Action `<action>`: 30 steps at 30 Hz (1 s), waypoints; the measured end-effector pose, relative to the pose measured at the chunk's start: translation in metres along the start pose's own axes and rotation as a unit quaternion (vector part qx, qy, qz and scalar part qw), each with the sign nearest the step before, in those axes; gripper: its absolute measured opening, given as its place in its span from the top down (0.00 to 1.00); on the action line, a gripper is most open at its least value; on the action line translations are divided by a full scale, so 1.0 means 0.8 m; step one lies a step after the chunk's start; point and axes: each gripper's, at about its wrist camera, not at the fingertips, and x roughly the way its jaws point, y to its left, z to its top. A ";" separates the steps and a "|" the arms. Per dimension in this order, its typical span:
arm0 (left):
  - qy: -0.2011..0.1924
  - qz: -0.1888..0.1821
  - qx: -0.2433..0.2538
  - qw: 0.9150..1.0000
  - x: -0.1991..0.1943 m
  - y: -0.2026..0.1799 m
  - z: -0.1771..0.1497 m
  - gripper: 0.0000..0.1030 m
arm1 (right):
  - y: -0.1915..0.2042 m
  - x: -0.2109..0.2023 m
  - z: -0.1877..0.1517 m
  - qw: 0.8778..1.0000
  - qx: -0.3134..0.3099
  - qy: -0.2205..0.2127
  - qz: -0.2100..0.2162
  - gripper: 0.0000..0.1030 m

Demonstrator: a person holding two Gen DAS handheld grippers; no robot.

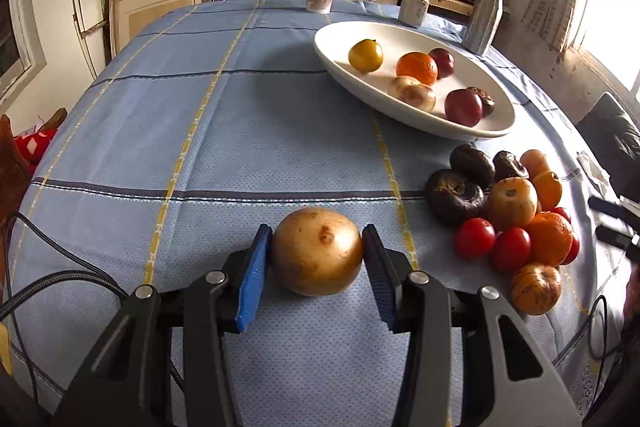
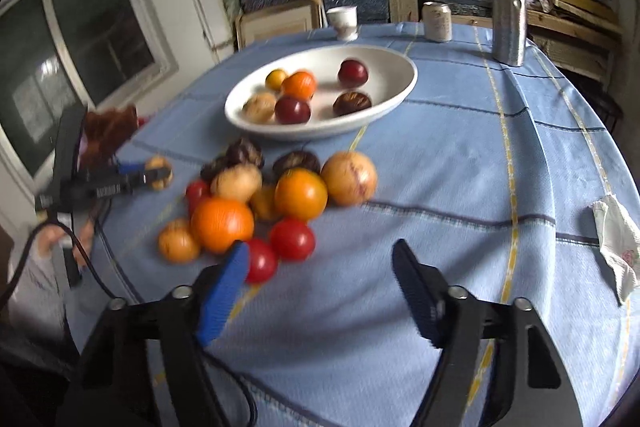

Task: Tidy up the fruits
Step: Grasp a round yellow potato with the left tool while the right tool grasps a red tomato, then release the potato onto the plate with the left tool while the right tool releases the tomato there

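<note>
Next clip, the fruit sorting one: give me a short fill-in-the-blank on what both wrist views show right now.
1. The left gripper is closed on a golden-brown ____.
2. The white bowl holds ____ fruits.
3. Nothing sits between the pads of the ____ gripper.
4. The loose fruit pile lies on the ____ tablecloth.

Missing words: fruit; six; right; blue

We are seeing daylight pouring from a window (image 1: 608, 3) on the right, blowing out to white glare and casting soft shadows leftward across the table (image 1: 240, 131). Fisheye bending is curving every edge, and the right wrist view is smearing with motion blur.
</note>
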 end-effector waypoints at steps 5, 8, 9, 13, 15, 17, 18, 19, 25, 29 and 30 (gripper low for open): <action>0.000 -0.003 -0.002 1.000 0.000 0.002 0.000 0.56 | 0.025 0.006 -0.009 0.999 -0.040 0.022 0.004 0.46; 0.000 -0.003 -0.003 1.000 0.000 0.002 0.000 0.56 | 0.041 0.008 -0.010 0.998 -0.054 0.024 0.027 0.46; 0.000 -0.003 -0.003 1.000 0.000 0.002 0.000 0.56 | 0.045 0.010 -0.011 0.998 -0.056 0.025 0.033 0.48; 0.000 -0.003 -0.002 1.000 0.000 0.002 0.000 0.55 | 0.051 0.024 -0.008 0.997 -0.051 0.037 0.050 0.55; 0.001 -0.002 -0.002 1.000 0.001 0.002 0.000 0.55 | 0.050 0.030 -0.005 0.997 -0.046 0.039 0.049 0.56; 0.001 -0.003 -0.003 1.000 0.001 0.003 0.000 0.55 | 0.048 0.033 -0.002 0.997 -0.040 0.040 0.052 0.64; 0.002 -0.004 -0.003 1.000 0.002 0.003 0.000 0.55 | 0.046 0.034 -0.001 0.997 -0.038 0.039 0.050 0.69; 0.003 -0.004 -0.004 1.000 0.002 0.004 -0.001 0.55 | 0.046 0.034 -0.001 0.997 -0.036 0.040 0.051 0.69; -0.005 -0.014 -0.007 1.000 -0.003 0.002 0.001 0.56 | 0.053 0.024 0.000 0.997 -0.055 0.030 0.052 0.70; -0.019 -0.014 0.006 1.000 -0.015 -0.009 0.026 0.56 | 0.046 -0.017 0.038 0.997 -0.065 -0.029 0.039 0.70; -0.026 -0.013 0.011 1.000 -0.017 -0.014 0.041 0.56 | 0.041 -0.023 0.051 0.996 -0.063 -0.044 0.033 0.70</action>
